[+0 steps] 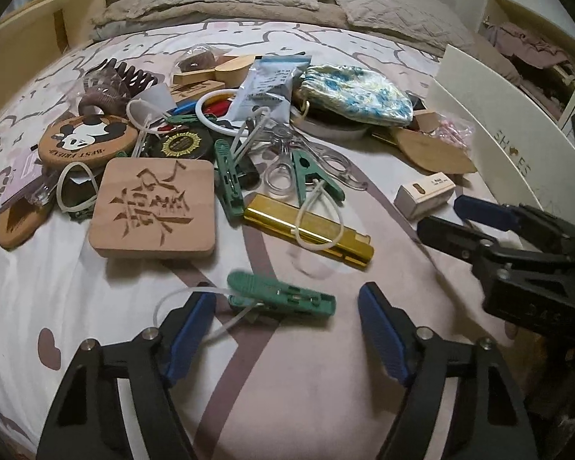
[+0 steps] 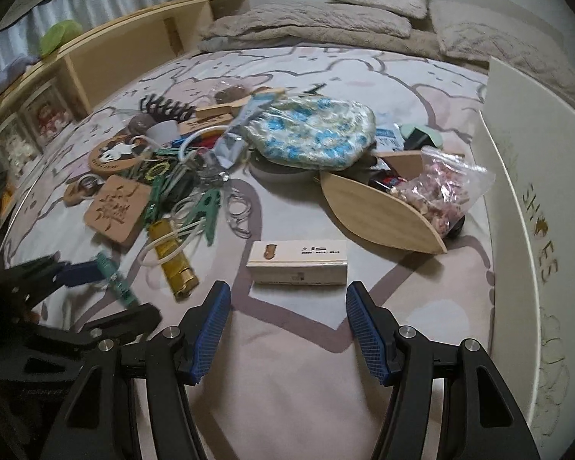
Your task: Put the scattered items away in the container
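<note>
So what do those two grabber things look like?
Both match. The left gripper and right gripper each have two black plastic fingers shaped like open triangles, joined by shiny silver pins, with ribbed blue pads on the inner faces. No cables, hands or sleeves show.

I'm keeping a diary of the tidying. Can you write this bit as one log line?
left hand-held gripper: open, around green clip | right hand-held gripper: open, near small box | both on bed

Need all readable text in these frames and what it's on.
"SHOES": white box wall.
"BEST FRIEND", upside down: round panda coaster.
One large carved Chinese character, too ornate to read: square wooden coaster.
Small print, too small to read: small carton, white sachet.
</note>
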Motion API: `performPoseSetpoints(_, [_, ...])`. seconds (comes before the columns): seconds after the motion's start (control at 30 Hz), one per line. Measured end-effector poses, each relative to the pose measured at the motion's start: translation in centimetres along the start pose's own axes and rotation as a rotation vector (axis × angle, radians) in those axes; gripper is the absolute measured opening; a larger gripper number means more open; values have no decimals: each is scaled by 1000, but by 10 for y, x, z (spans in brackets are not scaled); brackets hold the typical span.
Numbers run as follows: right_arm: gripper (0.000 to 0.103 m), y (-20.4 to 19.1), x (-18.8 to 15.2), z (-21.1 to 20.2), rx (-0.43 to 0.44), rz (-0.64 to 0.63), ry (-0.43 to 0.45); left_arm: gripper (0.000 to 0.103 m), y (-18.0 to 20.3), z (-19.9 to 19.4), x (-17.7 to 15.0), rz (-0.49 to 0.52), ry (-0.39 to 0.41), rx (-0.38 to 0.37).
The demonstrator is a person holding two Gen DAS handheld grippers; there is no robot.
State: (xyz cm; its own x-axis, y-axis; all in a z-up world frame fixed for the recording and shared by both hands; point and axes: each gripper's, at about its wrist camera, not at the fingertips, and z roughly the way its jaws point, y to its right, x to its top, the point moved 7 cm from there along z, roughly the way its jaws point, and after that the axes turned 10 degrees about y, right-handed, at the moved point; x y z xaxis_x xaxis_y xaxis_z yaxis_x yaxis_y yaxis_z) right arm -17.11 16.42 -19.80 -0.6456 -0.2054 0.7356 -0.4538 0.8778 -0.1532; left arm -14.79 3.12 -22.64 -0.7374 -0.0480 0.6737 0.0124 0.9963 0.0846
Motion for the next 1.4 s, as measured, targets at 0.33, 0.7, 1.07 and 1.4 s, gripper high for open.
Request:
performPoseSetpoints(0.33, [84, 6, 3, 13, -84, 18, -1, 55, 5, -2, 1, 20, 11, -15])
performPoseSetpoints(0.7, [57, 6, 5, 9, -89, 13, 27, 54, 10, -4, 1, 35, 16, -27])
performPoseSetpoints(1.07, [57, -3, 1, -3, -58, -4, 32, 54, 7, -5, 3, -5, 14, -46])
performPoseSetpoints(1.4, [57, -11, -4, -18, -68, -33, 47, 54, 6, -10, 6, -17, 29, -61])
